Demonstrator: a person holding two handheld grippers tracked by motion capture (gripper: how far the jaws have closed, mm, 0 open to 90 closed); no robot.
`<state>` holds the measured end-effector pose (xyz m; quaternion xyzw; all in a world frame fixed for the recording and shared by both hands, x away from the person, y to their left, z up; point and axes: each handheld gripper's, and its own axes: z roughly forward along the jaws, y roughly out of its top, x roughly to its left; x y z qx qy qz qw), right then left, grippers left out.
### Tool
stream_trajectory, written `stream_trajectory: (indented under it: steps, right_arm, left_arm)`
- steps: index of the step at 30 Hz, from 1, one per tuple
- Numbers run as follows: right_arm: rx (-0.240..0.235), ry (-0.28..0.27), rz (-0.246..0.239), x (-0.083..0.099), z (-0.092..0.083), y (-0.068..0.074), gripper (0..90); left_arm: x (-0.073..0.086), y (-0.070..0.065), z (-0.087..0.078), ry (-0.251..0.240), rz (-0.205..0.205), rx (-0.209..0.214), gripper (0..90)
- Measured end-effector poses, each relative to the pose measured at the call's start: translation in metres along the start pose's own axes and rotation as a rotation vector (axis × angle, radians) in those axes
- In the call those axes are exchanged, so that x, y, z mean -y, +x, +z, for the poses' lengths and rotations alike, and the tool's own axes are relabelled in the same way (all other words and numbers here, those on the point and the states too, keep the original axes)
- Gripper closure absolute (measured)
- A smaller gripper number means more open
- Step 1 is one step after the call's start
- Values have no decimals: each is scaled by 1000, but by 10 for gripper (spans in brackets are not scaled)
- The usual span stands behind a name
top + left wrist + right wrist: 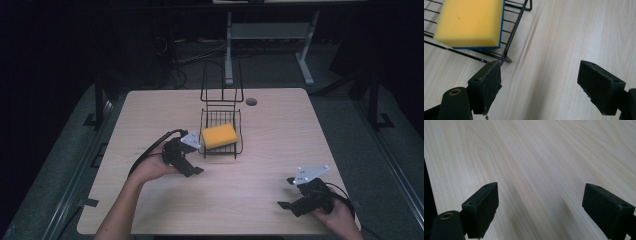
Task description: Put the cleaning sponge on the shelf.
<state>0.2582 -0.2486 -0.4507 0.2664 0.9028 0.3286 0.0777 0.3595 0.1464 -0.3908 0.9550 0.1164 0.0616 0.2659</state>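
A yellow sponge [219, 135] with a blue underside lies in a black wire rack [238, 131] at the middle of the wooden table [280, 130]. In the left gripper view the sponge [469, 22] sits up and to the left, resting on the rack's wires [512, 30]. My left gripper [189, 162] hovers just left of the rack's front corner, open, with bare table between its jaws [539, 85]. My right gripper [286, 192] is near the table's front right, open over bare wood [540, 210].
The rack has a tall wire back [222, 82] rising behind the sponge. A round cable hole [251, 101] sits near the far edge. Beyond the table stands a desk frame [270, 35] on a dark floor.
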Motion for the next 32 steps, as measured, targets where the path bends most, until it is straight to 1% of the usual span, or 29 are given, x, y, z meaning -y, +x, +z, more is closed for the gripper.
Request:
stream_trajectory:
  steps: [1, 2, 3, 5, 6, 7, 8, 9, 10, 11, 13, 15, 16, 18, 19, 20, 22, 24, 25, 27, 29, 31, 32]
  right_arm:
    - [0, 1, 1, 0, 0, 0, 134]
    - [1, 1, 1, 0, 0, 0, 134]
    - [1, 1, 0, 0, 0, 0, 134]
    - [2, 1, 1, 0, 0, 0, 133]
    - [2, 1, 2, 0, 0, 0, 134]
    - [3, 2, 1, 0, 0, 0, 134]
    - [3, 2, 1, 1, 0, 0, 134]
    - [4, 1, 1, 1, 0, 0, 134]
    - [5, 1, 3, 1, 0, 0, 134]
    - [7, 1, 3, 1, 0, 0, 134]
    - [9, -1, 7, 1, 0, 0, 133]
    - [12, -4, 5, 1, -1, -1, 134]
    - [11, -5, 7, 1, -1, -1, 134]
    - [11, -4, 7, 1, -1, -1, 134]
    - [11, -2, 8, 1, 0, -1, 134]
    - [10, 0, 8, 1, 0, -1, 134]
    - [10, 2, 10, 1, 0, -2, 133]
    - [11, 4, 11, 1, 1, -2, 133]
    - [12, 5, 11, 1, 1, -2, 134]
    - [11, 9, 9, 1, 1, -2, 134]
    - [11, 14, 9, 2, 2, -2, 134]
    - [8, 11, 11, 2, 2, -1, 134]
    - [8, 12, 10, 2, 2, -1, 134]
  left_arm:
    - [0, -1, -1, 3, 4, 1, 185]
    - [0, -2, -1, -5, 0, -2, 185]
    - [1, -3, -2, -9, 4, -1, 185]
    - [3, -4, -2, -22, -8, 0, 186]
    - [4, -4, -2, -17, -2, 1, 186]
    - [5, -5, -2, -23, -12, 1, 185]
    - [6, -5, -1, -20, -6, 3, 185]
    - [7, -6, -1, -16, -14, 3, 186]
    - [8, -7, -1, -13, -8, 3, 186]
    - [9, -8, 0, -20, -17, 6, 186]
    - [10, -9, 1, -2, -18, 14, 185]
    - [12, -11, 1, 4, -9, 12, 185]
    - [14, -12, 1, -7, -23, 12, 185]
    - [16, -12, 0, -3, -21, 14, 185]
    - [17, -13, 1, -10, -32, 11, 185]
    - [19, -13, 0, -5, -25, 13, 185]
    - [22, -14, 0, -7, -36, 11, 185]
    - [24, -15, -1, -14, -30, 11, 185]
    - [26, -17, -2, -22, -37, 9, 185]
    - [29, -20, -2, -20, -44, 1, 185]
    - [33, -23, -3, -8, -41, -2, 185]
    - [38, -25, -3, -12, -46, -7, 185]
    - [40, -27, -3, -24, -59, -8, 186]
